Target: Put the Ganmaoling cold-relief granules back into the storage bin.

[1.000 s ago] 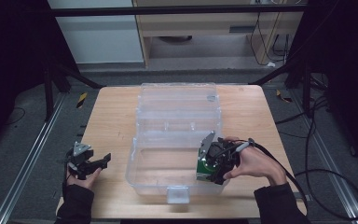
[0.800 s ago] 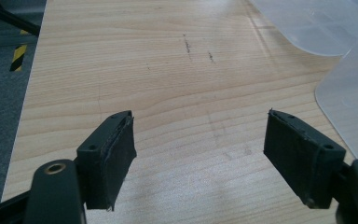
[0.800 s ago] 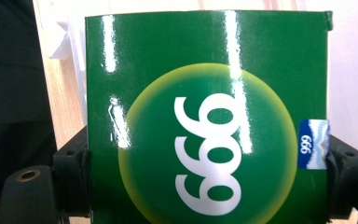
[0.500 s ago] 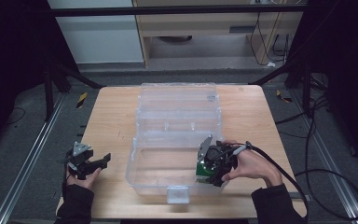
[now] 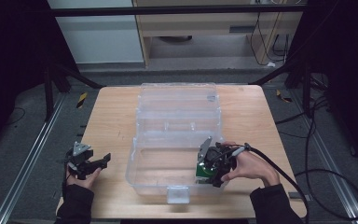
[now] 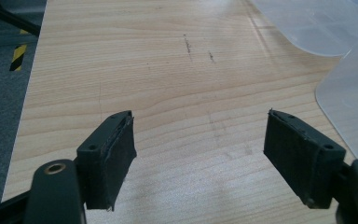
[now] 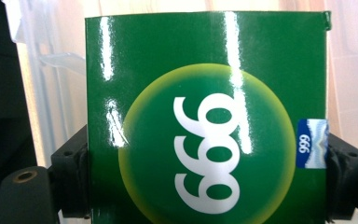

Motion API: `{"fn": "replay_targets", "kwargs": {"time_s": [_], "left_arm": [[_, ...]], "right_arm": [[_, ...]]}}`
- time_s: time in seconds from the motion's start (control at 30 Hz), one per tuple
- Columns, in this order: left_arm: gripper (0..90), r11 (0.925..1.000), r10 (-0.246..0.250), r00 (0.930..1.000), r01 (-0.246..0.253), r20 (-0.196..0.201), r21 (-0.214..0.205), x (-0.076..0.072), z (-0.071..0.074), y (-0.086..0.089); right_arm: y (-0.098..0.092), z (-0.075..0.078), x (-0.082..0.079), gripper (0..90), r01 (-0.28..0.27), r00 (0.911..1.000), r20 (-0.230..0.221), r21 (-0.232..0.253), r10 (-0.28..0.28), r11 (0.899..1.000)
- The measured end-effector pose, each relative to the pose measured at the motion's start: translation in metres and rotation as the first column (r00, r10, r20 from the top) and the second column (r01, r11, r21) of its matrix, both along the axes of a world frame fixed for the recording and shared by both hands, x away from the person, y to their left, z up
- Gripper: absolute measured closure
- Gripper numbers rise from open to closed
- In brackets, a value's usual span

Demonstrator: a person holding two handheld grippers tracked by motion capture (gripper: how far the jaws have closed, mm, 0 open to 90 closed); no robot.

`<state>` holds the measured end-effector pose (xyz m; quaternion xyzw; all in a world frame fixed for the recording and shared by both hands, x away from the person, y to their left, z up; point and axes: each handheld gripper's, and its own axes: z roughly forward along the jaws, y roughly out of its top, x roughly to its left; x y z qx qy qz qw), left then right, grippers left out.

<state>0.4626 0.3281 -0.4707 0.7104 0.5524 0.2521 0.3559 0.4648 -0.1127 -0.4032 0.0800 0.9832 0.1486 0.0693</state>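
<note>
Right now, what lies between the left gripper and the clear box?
Only bare wooden table. In the high view the left gripper sits apart from the clear box; the left gripper view shows wood between its open jaws.

Table: pale wood top (image 5: 116, 116), lit from above.
Floor: grey carpet (image 5: 23, 135), crossed by cables (image 5: 326, 177).
Back: cabinet (image 5: 98, 32) seen.

Overhead light brightens the counter (image 5: 112, 116) amid dark surroundings, streaks white glare down the glossy green box (image 7: 205, 116) between the hand-held gripper's jaws; background there is washed out.
</note>
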Motion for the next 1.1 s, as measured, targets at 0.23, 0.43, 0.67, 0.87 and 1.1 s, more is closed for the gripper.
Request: {"fn": "replay_targets", "kwargs": {"time_s": [0.23,0.43,0.67,0.87,1.1], "left_arm": [[23.8,1.0,-0.001,1.0,0.001,0.0,0.0,0.0,0.0,0.0],[23.8,1.0,-0.002,1.0,0.002,0.0,-0.001,0.0,0.0,-0.001],[23.9,1.0,-0.002,1.0,0.002,-0.002,-0.003,0.0,0.0,0.0],[24.9,1.0,-0.007,1.0,0.007,-0.001,-0.006,0.0,0.0,-0.001],[26.3,0.9999,-0.01,1.0,0.009,-0.002,-0.005,0.0,0.0,-0.001]], "right_arm": [[0.0,-0.001,0.002,12.7,0.011,0.9999,0.011,0.001,-0.011,1.0],[-0.01,0.015,-0.002,12.9,0.038,0.999,0.023,0.057,-0.039,0.998],[-0.028,0.04,-0.011,11.9,0.082,0.9932,0.068,0.17,-0.094,0.982],[-0.053,0.059,-0.018,11.1,0.135,0.9779,0.116,0.284,-0.173,0.949],[-0.089,0.055,-0.023,8.5,0.243,0.9318,0.15,0.42,-0.331,0.874]]}}
